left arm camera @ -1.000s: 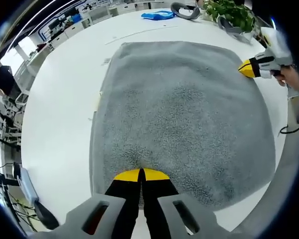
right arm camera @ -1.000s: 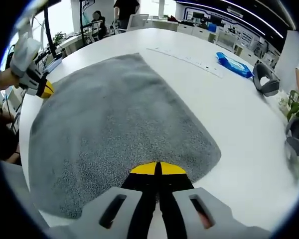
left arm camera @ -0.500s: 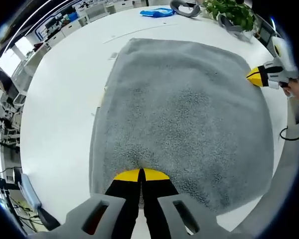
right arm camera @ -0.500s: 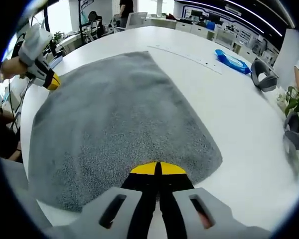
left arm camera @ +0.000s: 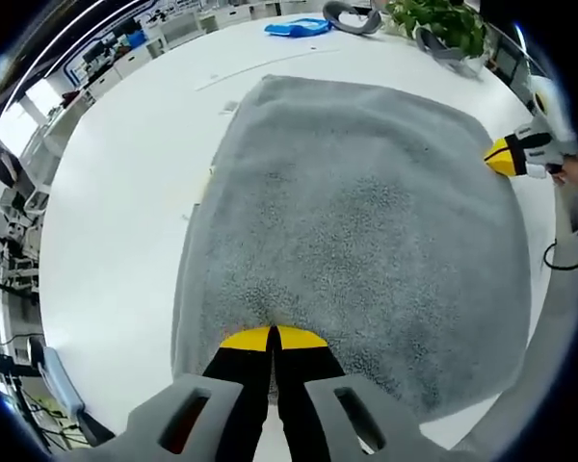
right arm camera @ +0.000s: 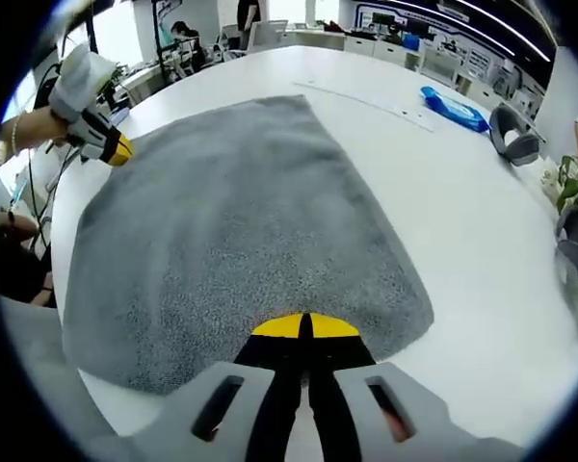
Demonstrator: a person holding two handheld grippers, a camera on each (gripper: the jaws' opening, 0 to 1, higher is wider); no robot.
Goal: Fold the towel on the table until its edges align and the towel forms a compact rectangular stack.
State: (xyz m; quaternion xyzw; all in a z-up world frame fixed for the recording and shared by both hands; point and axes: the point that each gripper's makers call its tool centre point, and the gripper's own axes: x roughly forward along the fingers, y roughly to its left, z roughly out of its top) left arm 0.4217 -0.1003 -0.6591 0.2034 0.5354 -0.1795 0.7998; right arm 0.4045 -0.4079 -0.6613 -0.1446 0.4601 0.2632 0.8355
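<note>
Left gripper [left arm camera: 273, 336]: jaws pressed together, yellow tips pinching the near edge of the towel [left arm camera: 356, 221], fabric puckering a bit at the tips. It is showing up in the right gripper view too, at the far left corner of the towel, a hand on it. Right gripper [right arm camera: 305, 325]: jaws also closed tight, tips biting the towel's near edge. In the left gripper view its yellow tip is sitting at the towel's right edge.

Towel is grey, lying spread out flat on the white table [left arm camera: 116, 202], a single layer as far as I can tell, both grippers holding it on one side.

Farther out on the table: a blue pack [right arm camera: 453, 108] and a grey headset-like thing [right arm camera: 509, 144] beyond the towel, a potted plant [left arm camera: 441, 27] next to them. A thin strip [right arm camera: 371, 100] is lying on the table past the towel's far edge. Desks are sitting in the background.
</note>
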